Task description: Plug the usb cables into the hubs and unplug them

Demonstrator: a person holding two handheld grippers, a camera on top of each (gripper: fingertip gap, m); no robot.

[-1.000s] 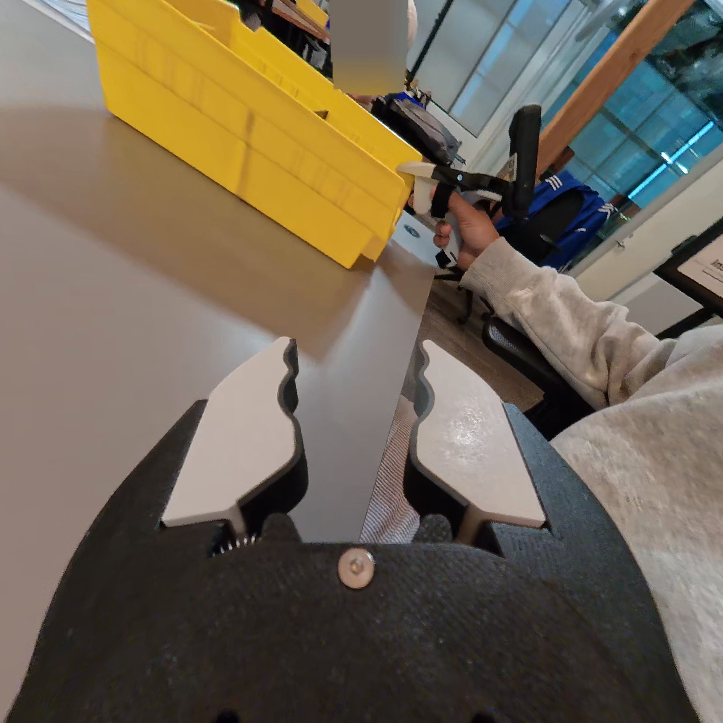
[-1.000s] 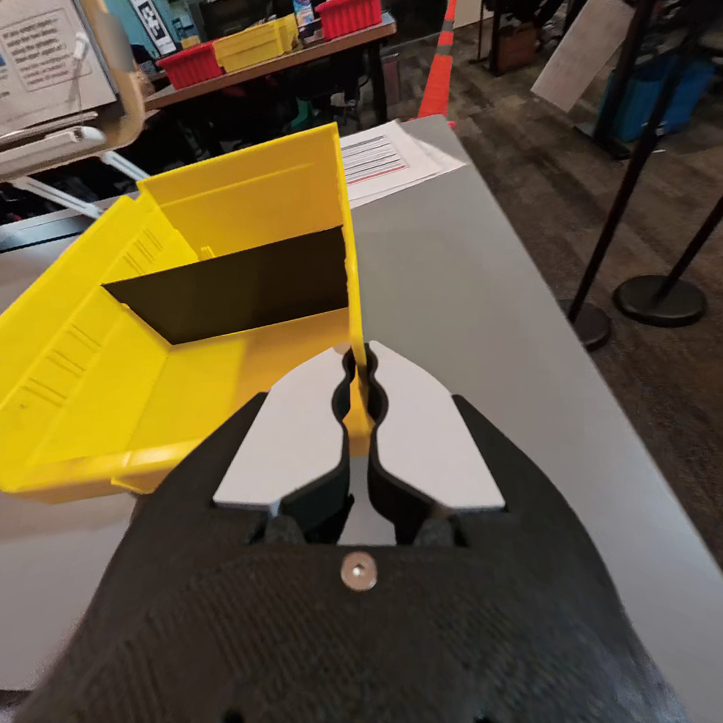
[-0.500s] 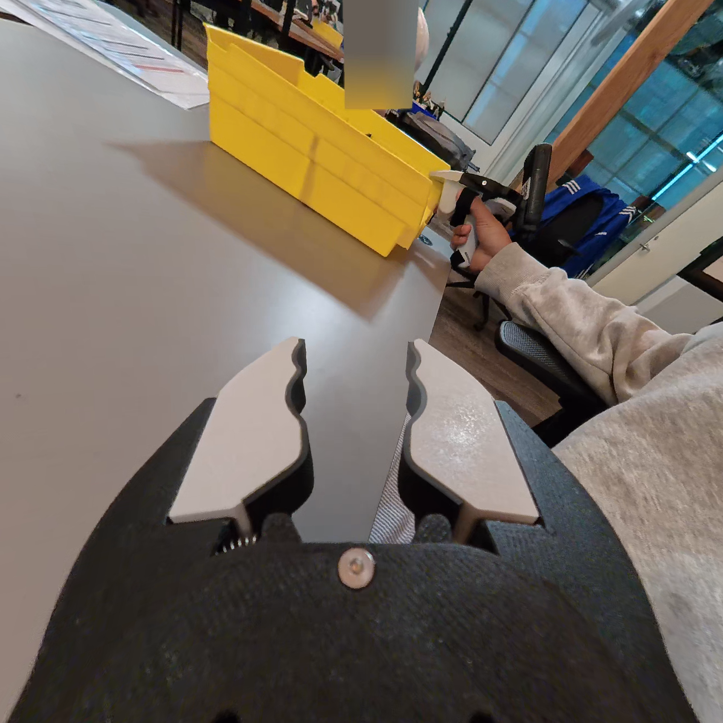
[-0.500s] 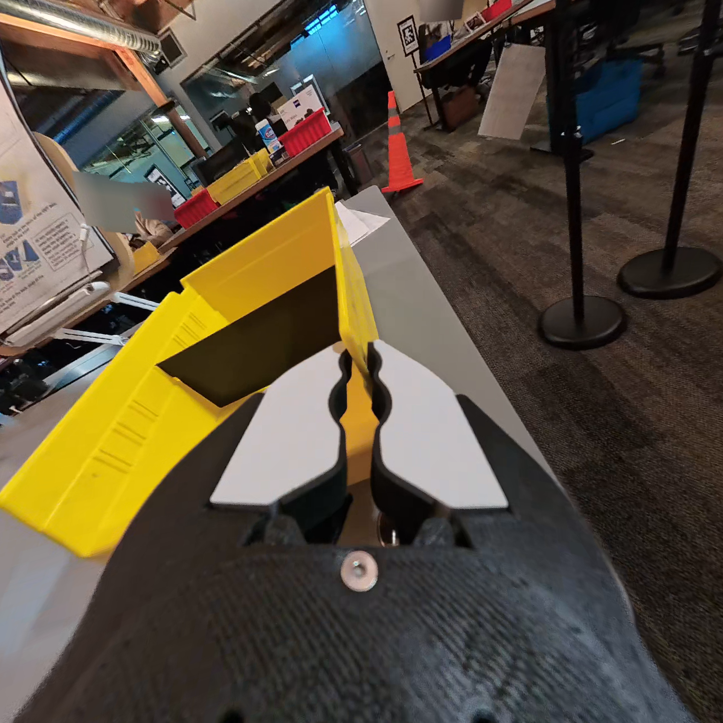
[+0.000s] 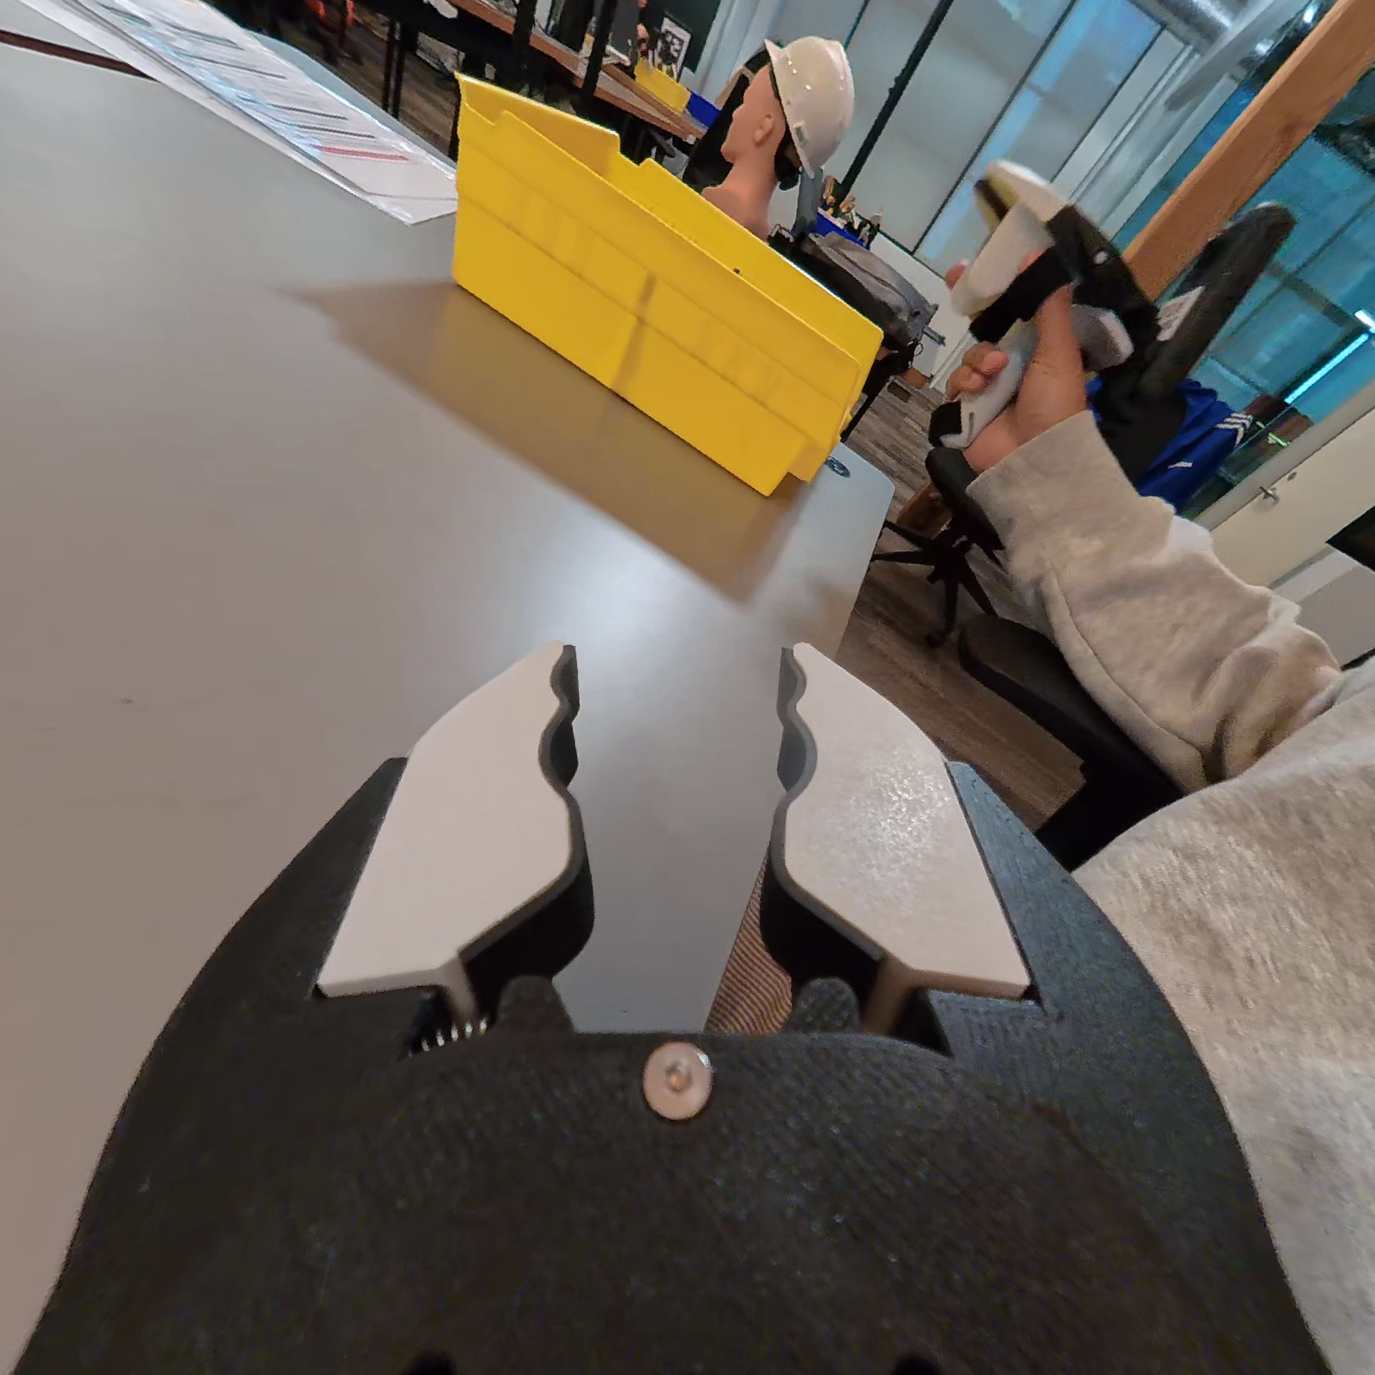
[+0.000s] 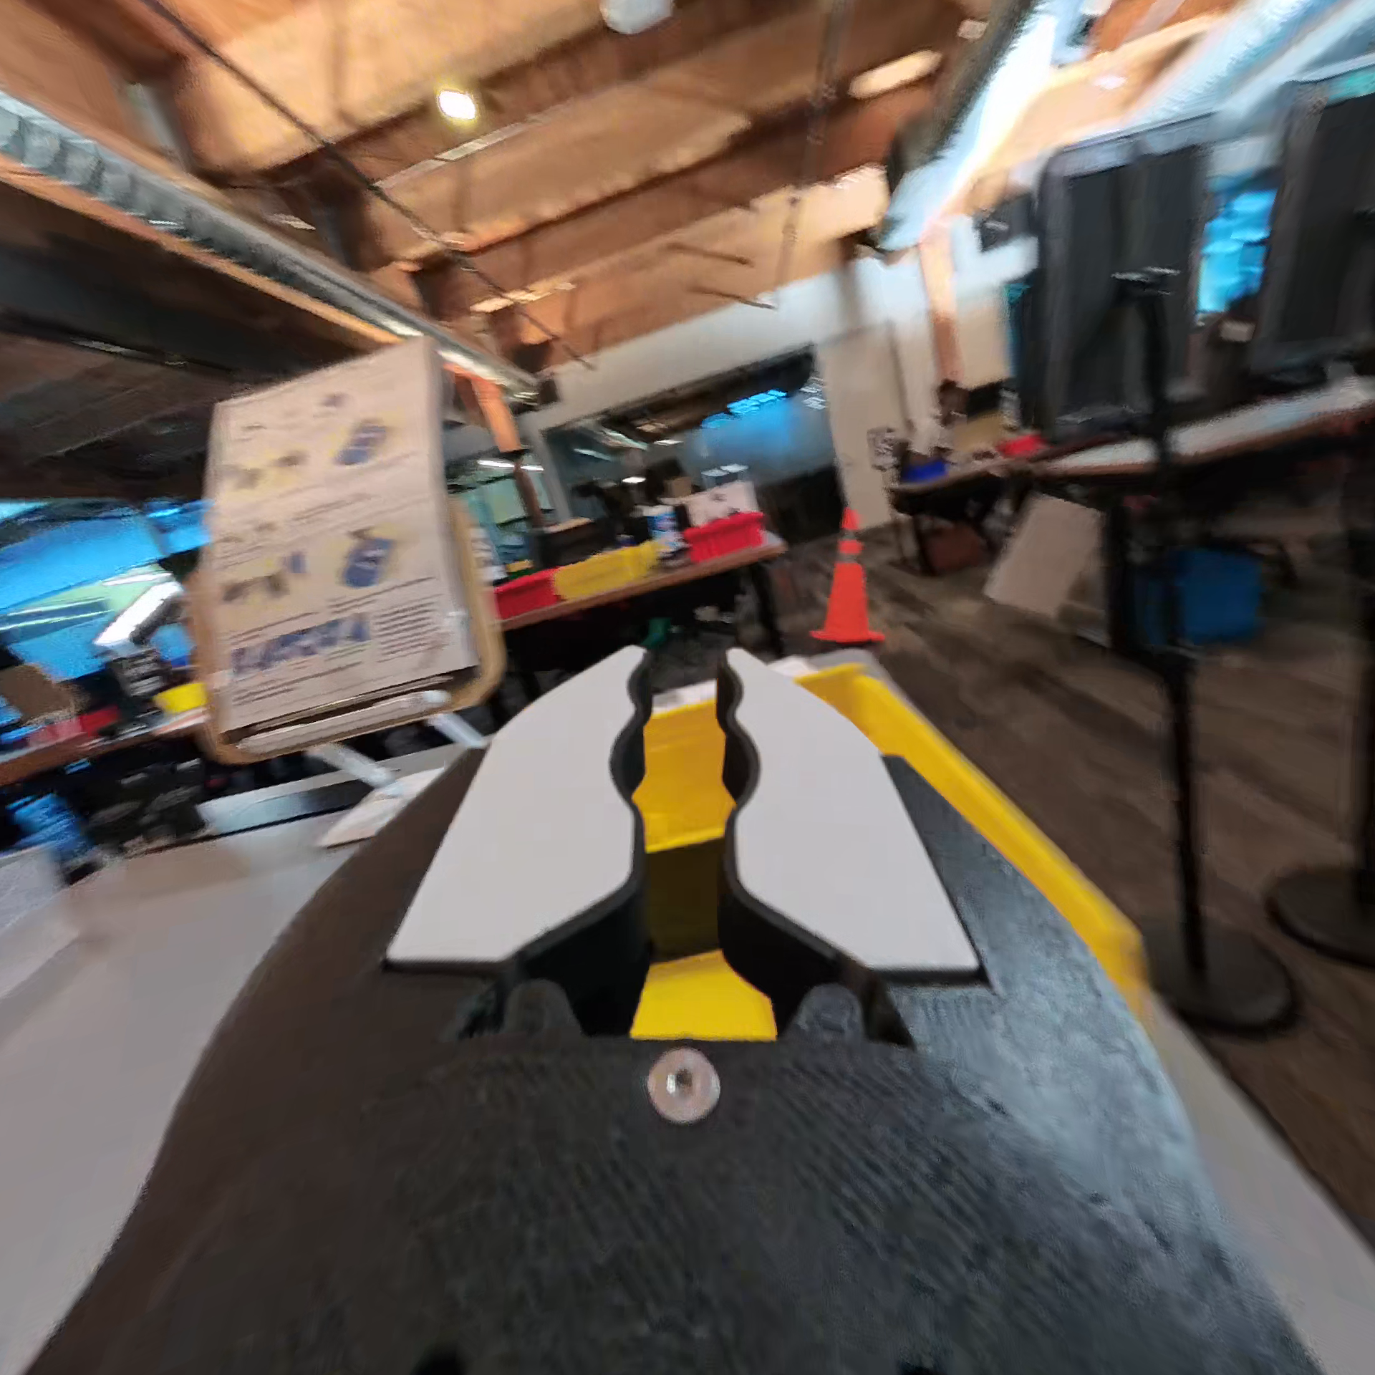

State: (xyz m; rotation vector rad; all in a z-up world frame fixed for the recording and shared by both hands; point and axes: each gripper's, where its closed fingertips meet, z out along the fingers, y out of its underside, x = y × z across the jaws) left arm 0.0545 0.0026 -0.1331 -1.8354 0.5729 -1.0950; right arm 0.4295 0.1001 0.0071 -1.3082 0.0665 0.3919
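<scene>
The left gripper [image 5: 677, 714] is hovering low over the grey table [image 5: 223, 461] with its fingers [image 5: 461, 833] spread wide and nothing between them. The right gripper [image 6: 684, 714] is lifted clear of the yellow bin [image 5: 655, 327], tilted upward toward the ceiling; its fingers are standing a narrow gap apart and gripping nothing, with only the bin's yellow inside showing through the gap. In the left wrist view, the person's hand [image 5: 1019, 387] is holding that right gripper up in the air just past the bin's near end, beyond the table's edge. The bin is sitting on the table, well ahead of the left gripper, with some printed sheets [image 5: 260, 97] lying beyond it. No usb cables or hubs are showing in either view; whether they are lying inside the bin cannot be told, since the right view is blurred and the gripper body is covering most of the bin. Judging from this, the step in hand looks like a reposition before or after the plugging work. To do it well, the right gripper should be brought level again and slowed so its view sharpens, and the cables and hubs should be found before either gripper closes.
</scene>
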